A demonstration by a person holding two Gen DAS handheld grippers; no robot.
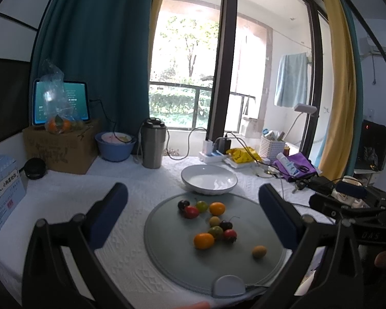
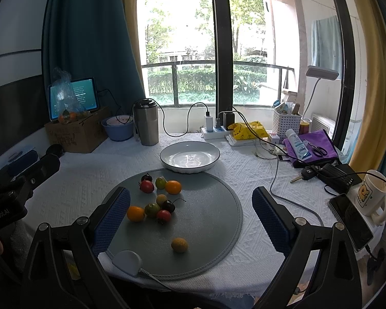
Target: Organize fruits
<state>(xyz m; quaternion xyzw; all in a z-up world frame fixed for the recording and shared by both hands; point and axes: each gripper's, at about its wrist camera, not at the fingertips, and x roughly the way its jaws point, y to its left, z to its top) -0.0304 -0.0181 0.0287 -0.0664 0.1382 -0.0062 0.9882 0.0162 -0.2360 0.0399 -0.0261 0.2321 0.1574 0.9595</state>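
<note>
Several small fruits lie on a round grey mat [image 1: 172, 257] [image 2: 213, 221]: two orange ones [image 1: 204, 240] [image 2: 135, 213], red tomatoes [image 1: 191, 211] [image 2: 147, 186], green ones, dark cherries, and a lone tan fruit [image 1: 259, 251] [image 2: 179, 245] apart at the near right. An empty white bowl [image 1: 209, 179] [image 2: 190, 156] stands just beyond the mat. My left gripper [image 1: 193, 193] hangs open above the mat, nothing between its fingers. My right gripper [image 2: 191, 198] is open too, over the mat's near part. Each gripper's body shows at the edge of the other's view.
At the back stand a steel tumbler [image 2: 147, 122], a blue basin [image 2: 117, 127], a cardboard box [image 2: 77, 131] with a tablet and a bag of fruit, and a power strip [image 2: 216, 131]. Right side: purple cloth, keys, phone [image 2: 351, 220], mug [image 2: 373, 193]. A white puck [image 2: 127, 258] rests on the mat's near edge.
</note>
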